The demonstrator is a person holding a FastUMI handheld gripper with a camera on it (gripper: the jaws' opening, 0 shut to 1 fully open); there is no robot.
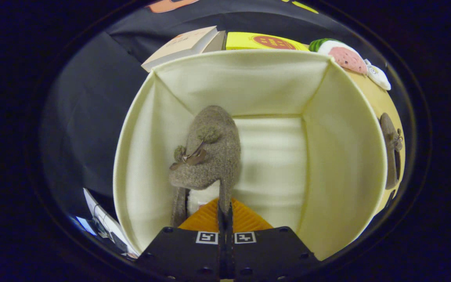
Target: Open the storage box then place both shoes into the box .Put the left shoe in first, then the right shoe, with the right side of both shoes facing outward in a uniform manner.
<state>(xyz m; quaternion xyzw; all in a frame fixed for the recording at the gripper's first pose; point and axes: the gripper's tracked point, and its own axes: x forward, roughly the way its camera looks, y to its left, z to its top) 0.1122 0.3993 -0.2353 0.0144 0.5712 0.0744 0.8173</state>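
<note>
Fingers (pixel 225 211) aimed downward, clenched on grey shoe's (pixel 210 152) collar | shoe inside cream storage box (pixel 339 156)

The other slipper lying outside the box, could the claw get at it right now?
Probably not yet. The claw is down inside the cream storage box, shut on the grey slipper's edge. The second slipper lies beyond the box's wall, so the claw would first have to let go and lift out.

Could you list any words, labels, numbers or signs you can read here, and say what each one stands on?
None can be read.
Yellow box beyond the storage box: red oval badge, print too blurred.
Book: cover print too small.
Fingers, shut on the shoe: two square coded markers on their base, no words.
</note>
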